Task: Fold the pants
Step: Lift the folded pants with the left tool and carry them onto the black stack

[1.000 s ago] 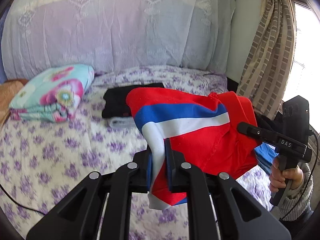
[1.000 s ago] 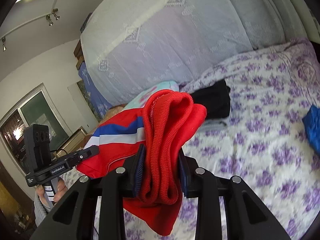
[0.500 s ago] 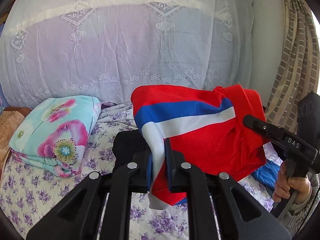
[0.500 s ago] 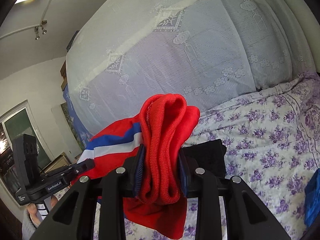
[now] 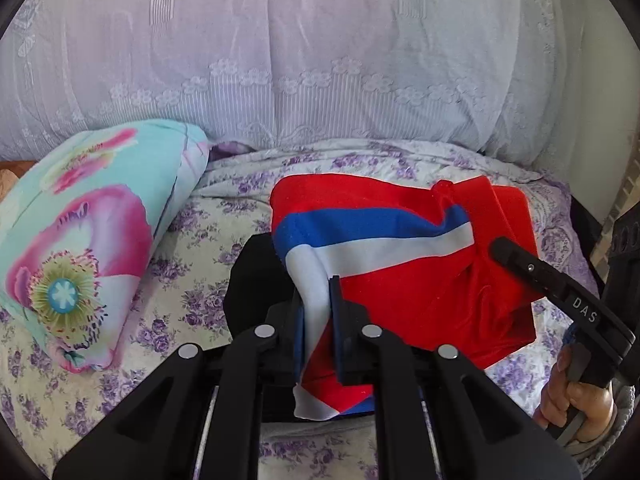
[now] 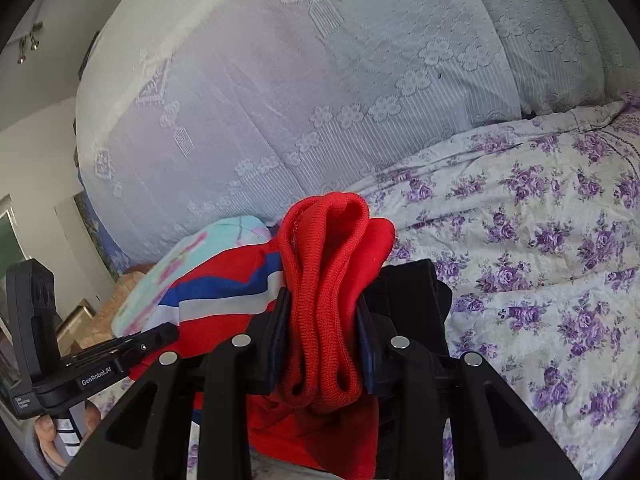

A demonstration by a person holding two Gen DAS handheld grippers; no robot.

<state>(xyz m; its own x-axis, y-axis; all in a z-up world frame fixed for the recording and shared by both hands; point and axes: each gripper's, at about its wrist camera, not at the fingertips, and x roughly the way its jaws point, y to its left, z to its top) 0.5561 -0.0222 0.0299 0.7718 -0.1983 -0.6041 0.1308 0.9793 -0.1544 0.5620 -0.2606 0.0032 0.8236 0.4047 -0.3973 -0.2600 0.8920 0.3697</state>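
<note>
Pants (image 5: 404,280), red w/ blue + white stripe, held up off bed (image 5: 200,280) btwn both grippers, over black garment (image 5: 248,280) lying mid-bed.

L gripper (image 5: 318,320): jaws narrow, clamped on striped edge; corner of fabric hangs below.

R gripper (image 6: 322,320): jaws pinching bunched ribbed red waistband, several layers thick; rest of cloth sags under it.

Floral pillow (image 5: 80,240) near bed's left edge by headboard. Lace cover (image 5: 320,60) over headboard end. R hand (image 5: 576,400) on handle, lower right of left view.
</note>
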